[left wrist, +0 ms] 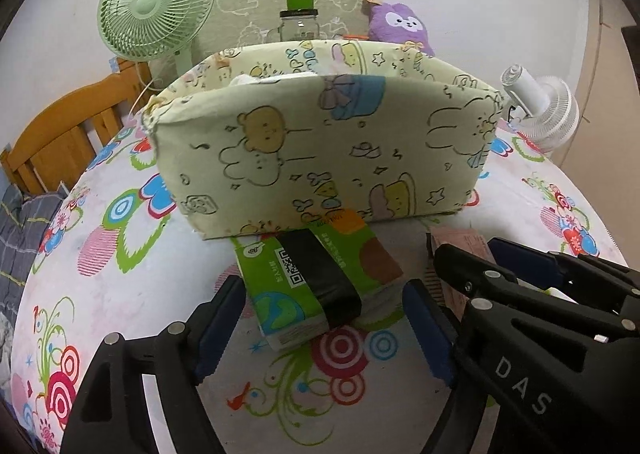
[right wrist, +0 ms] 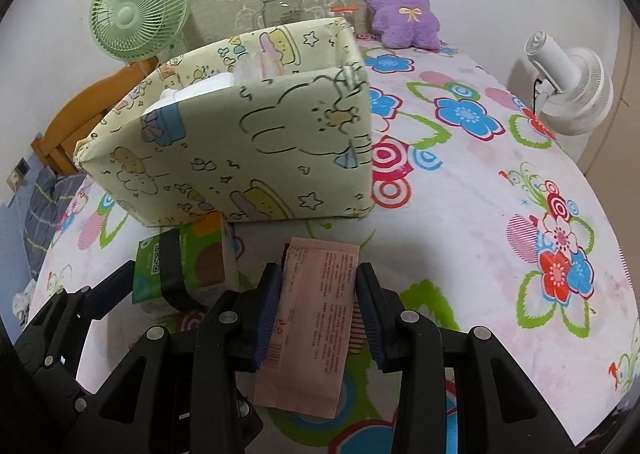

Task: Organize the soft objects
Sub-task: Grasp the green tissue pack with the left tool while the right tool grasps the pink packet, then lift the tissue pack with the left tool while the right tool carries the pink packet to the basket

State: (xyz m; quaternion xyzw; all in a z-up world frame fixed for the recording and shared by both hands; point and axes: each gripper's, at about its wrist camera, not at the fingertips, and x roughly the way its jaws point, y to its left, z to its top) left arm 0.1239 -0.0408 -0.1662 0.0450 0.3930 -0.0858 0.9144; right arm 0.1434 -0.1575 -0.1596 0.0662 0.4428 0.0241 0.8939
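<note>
A green tissue pack [left wrist: 316,286] with a black band lies on the floral bedsheet, just in front of a pale cartoon-print fabric box [left wrist: 320,142]. My left gripper [left wrist: 322,322] is open. Its blue pads stand on either side of the pack with a gap on each side. My right gripper [right wrist: 318,314] is shut on a pink flat packet [right wrist: 316,294], held lengthwise just right of the tissue pack [right wrist: 180,266] and in front of the box [right wrist: 240,158]. White soft items [right wrist: 200,88] lie inside the box. A purple plush toy [right wrist: 404,10] sits at the back by the wall.
A green fan [right wrist: 136,14] and a glass jar with a green lid [right wrist: 280,2] stand behind the box. A white fan [right wrist: 572,86] stands at the right edge of the bed. A wooden bed frame [left wrist: 60,134] and dark bedding are on the left.
</note>
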